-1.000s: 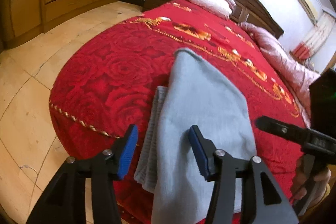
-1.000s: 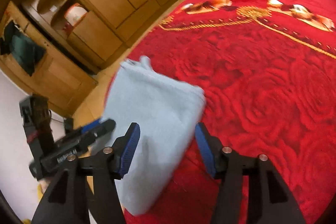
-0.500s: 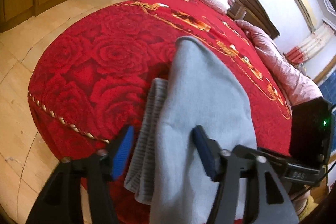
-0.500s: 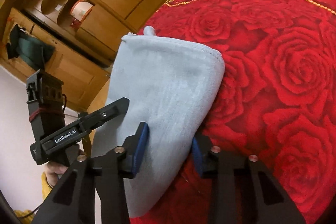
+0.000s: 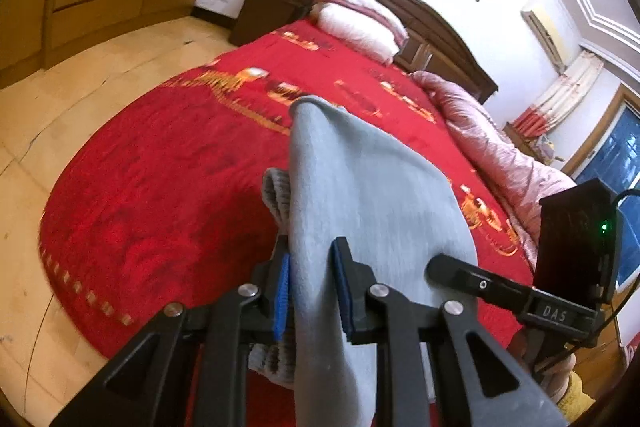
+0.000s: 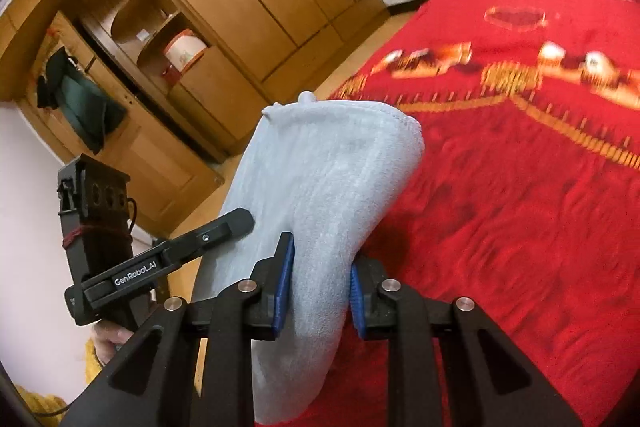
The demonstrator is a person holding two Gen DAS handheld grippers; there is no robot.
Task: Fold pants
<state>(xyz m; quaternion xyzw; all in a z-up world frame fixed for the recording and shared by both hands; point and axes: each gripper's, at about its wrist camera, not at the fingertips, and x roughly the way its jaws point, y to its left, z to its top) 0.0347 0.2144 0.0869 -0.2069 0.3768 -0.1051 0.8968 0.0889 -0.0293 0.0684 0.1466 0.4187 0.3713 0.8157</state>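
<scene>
The folded light grey-blue pants (image 5: 372,203) lie at the foot of the red bed, their ribbed waistband (image 5: 276,195) peeking out on the left. My left gripper (image 5: 310,287) is shut on the near left part of the pants, cloth pinched between its blue pads. In the right wrist view the same pants (image 6: 324,187) rise up from the bedspread, and my right gripper (image 6: 320,287) is shut on their near edge. Each gripper shows in the other's view: the right gripper (image 5: 456,273) and the left gripper (image 6: 224,227) touch the cloth.
The red rose bedspread (image 5: 160,179) covers a bed with pillows (image 5: 356,23) and a pink quilt (image 5: 492,147) at the far side. Wooden wardrobes (image 6: 224,11) line the wall beyond bare floor (image 5: 60,99). A hand (image 6: 108,343) holds the left gripper's handle.
Both grippers have gone from open beside the pants to shut on their near edge. The near end of the pants is now lifted off the bedspread.
</scene>
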